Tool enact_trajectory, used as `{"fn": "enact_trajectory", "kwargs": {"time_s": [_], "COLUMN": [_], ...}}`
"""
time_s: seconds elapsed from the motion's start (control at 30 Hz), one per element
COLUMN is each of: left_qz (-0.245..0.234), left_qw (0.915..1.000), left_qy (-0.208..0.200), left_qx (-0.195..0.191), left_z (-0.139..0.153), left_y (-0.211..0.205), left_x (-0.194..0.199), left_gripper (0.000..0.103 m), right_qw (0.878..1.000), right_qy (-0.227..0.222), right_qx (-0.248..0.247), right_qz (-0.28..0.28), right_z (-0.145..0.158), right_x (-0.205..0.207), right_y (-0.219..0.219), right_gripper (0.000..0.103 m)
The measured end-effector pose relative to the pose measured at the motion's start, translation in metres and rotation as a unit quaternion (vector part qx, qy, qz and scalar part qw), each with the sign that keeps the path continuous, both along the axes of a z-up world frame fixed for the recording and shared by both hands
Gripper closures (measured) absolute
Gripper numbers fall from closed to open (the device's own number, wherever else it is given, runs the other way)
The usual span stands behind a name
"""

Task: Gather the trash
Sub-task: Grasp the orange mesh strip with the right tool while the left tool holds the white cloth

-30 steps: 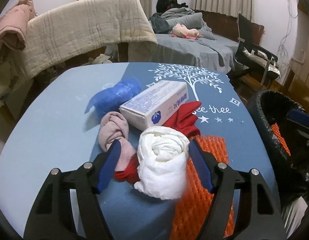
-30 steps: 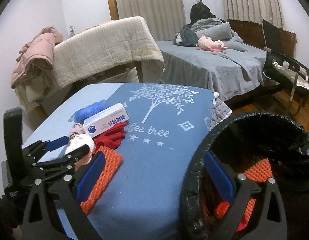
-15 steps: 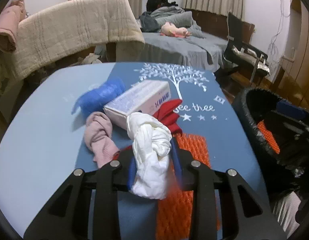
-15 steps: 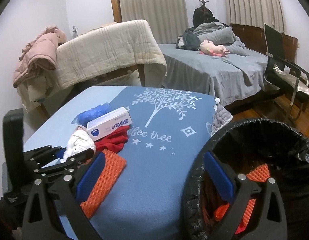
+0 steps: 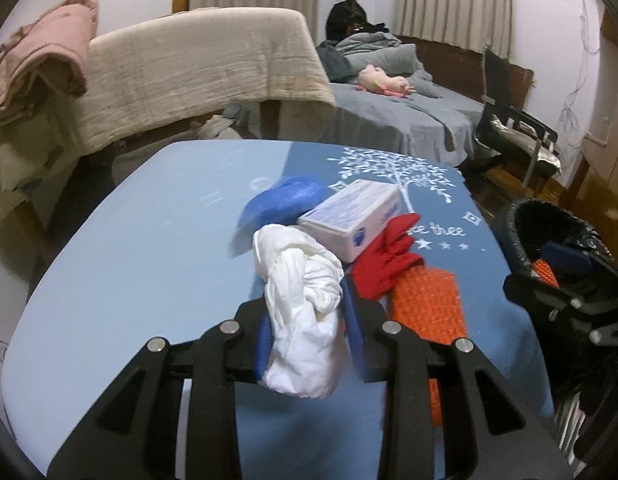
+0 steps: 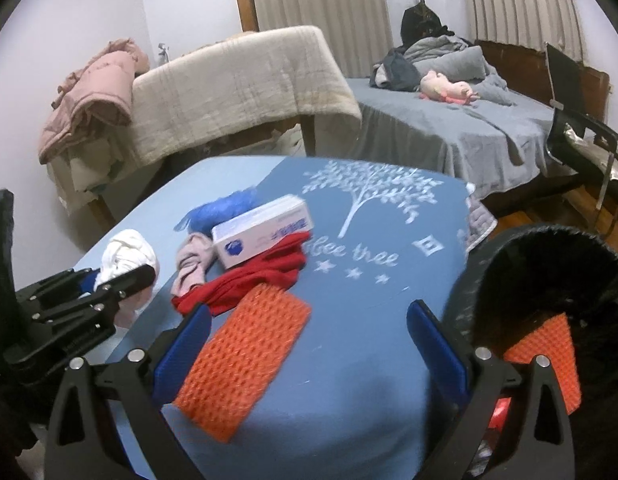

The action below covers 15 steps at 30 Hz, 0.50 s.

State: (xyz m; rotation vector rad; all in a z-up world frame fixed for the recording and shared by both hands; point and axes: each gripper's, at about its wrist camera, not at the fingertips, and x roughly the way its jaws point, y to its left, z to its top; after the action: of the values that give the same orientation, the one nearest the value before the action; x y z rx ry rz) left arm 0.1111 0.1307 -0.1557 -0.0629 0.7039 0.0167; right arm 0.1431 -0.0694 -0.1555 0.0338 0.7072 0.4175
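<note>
Left gripper [image 5: 307, 332] pinching white cloth wad [image 5: 303, 300] at frame centre, right gripper [image 6: 309, 348] spread wide over orange mesh [image 6: 245, 360], black bin [image 6: 549, 280] at right edge.

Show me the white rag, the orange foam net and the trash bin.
white rag [image 5: 305, 304], left wrist view, bunched middle.
orange foam net [image 6: 245, 356], right wrist view, center of mesh.
trash bin [image 6: 549, 240], right wrist view, far rim.

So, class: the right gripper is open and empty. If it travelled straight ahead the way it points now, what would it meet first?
Probably the blue tablecloth between its fingers; the right gripper tilts down at it. The orange foam net lies just left of centre and might brush the left finger, though depth is unclear.
</note>
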Motion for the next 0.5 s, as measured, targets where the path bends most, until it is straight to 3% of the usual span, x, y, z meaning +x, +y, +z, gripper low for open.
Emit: {"fn": "enact_trajectory", "kwargs": {"time_s": [0.17,0.5], "left_qz": [0.014,0.028], "left_qw": [0.9999,0.9996], "left_qy": [-0.002,-0.003], "left_qx": [0.001,0.002], "left_z": [0.000,-0.002], "left_y": [0.013,0.033], "left_x": [-0.004,-0.009], "left_gripper": [0.073,0.073], "right_qw": [1.000,0.998], "right_qy": [0.003,0.053], "right_qx": [-0.014,-0.024], "right_qz": [-0.010,-0.006], "right_z": [-0.012,-0.042], "right_x": [-0.003,0.004], "right_y": [0.016,0.040], "right_gripper": [0.011,0.019]}}
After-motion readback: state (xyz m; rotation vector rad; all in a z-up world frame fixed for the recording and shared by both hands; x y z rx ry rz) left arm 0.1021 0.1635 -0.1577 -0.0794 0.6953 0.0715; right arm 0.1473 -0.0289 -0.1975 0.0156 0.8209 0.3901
